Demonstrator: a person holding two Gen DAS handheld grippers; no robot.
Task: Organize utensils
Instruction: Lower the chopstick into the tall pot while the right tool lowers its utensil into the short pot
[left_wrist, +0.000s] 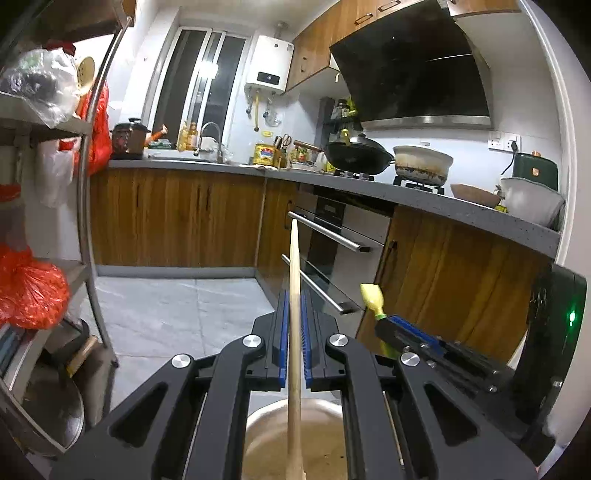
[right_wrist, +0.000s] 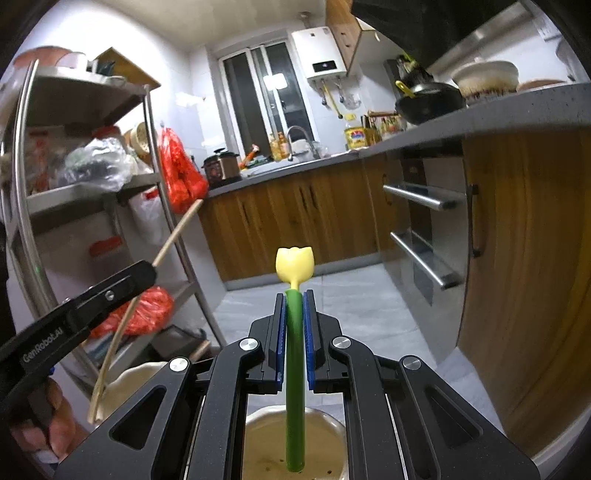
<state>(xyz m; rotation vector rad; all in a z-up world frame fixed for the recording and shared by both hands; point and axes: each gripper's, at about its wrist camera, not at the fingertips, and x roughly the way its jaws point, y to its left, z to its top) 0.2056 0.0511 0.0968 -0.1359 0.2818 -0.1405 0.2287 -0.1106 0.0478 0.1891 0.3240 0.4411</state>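
My left gripper (left_wrist: 294, 295) is shut on a long pale wooden utensil handle (left_wrist: 294, 295) that points up and forward. Its lower end reaches down over a round metal pot (left_wrist: 325, 413) below the jaws. My right gripper (right_wrist: 294, 295) is shut on a green utensil handle (right_wrist: 295, 369) with a yellow tulip-shaped tip (right_wrist: 294, 264). Its lower end stands in a metal pot (right_wrist: 258, 424). The right gripper (left_wrist: 384, 325) with the yellow tip (left_wrist: 372, 295) also shows in the left wrist view. The left gripper (right_wrist: 149, 269) and wooden handle (right_wrist: 177, 229) show in the right wrist view.
A metal shelf rack (left_wrist: 88, 184) with red bags (left_wrist: 29, 288) and plastic bags stands on the left. Wooden cabinets and an oven with bar handles (left_wrist: 328, 232) lie ahead. The grey counter (left_wrist: 461, 206) carries a wok (left_wrist: 358, 155), a white pot (left_wrist: 423, 162) and bowls. The floor is grey tile (left_wrist: 177, 317).
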